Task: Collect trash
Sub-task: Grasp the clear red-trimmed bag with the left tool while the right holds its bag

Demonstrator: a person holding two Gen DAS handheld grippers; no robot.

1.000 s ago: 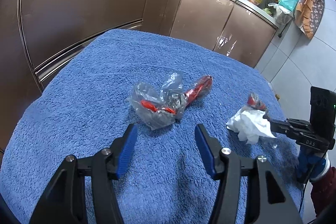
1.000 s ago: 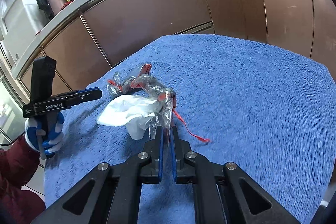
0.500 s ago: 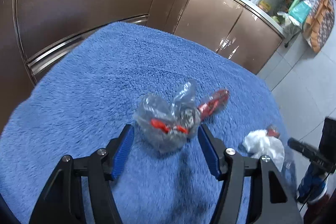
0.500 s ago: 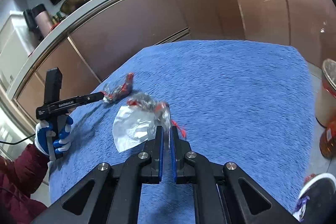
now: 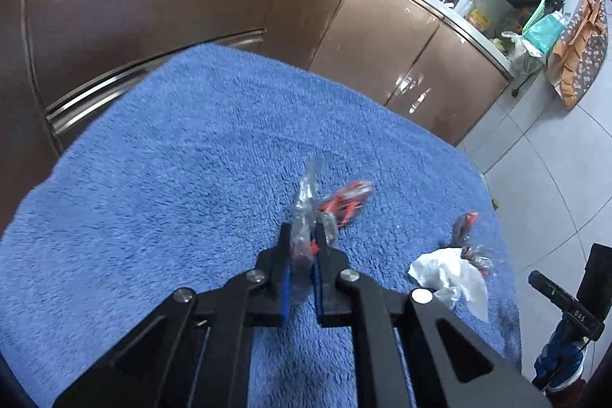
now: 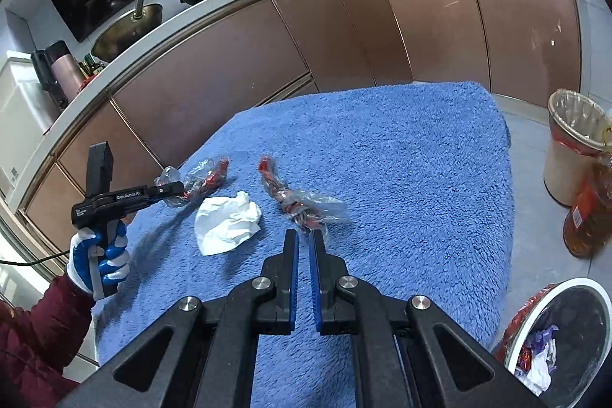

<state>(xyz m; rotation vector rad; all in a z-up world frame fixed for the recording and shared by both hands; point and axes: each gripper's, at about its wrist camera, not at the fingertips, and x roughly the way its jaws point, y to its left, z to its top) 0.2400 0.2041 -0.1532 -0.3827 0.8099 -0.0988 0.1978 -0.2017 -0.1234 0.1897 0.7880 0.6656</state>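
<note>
We work over a table covered with a blue towel (image 6: pixel 401 155), set in front of brown kitchen cabinets (image 6: pixel 420 25). Our left gripper (image 5: pixel 305 236) is clenched on a clear plastic wrapper with red print (image 5: pixel 306 201); the crinkled film sticks up between its blue pads (image 5: pixel 285 287) and trails toward the towel's far edge. In the right wrist view the same gripper (image 6: pixel 174 187) reaches in from the towel's left edge, held by our gloved left hand (image 6: pixel 101 255), with the wrapper (image 6: pixel 199 178) bunched at its tip. Our right gripper (image 6: pixel 304 236) has its fingers parted by a narrow gap and grasps nothing; a second clear wrapper with red print (image 6: pixel 298 201) lies on the towel just beyond its fingertips, and we cannot tell whether it touches them. A crumpled white tissue (image 6: pixel 227 220) rests on the towel between the two wrappers, near the left edge in that view; in the left wrist view the tissue (image 5: pixel 451 274) sits toward the towel's right edge with the second wrapper (image 5: pixel 464 232) just behind it. Off the towel's right side, on the floor, stand a lined bin (image 6: pixel 573 144), a bottle of amber liquid (image 6: pixel 591 209) and, nearer us, a round white-rimmed bin (image 6: pixel 554 339) holding scraps.
</note>
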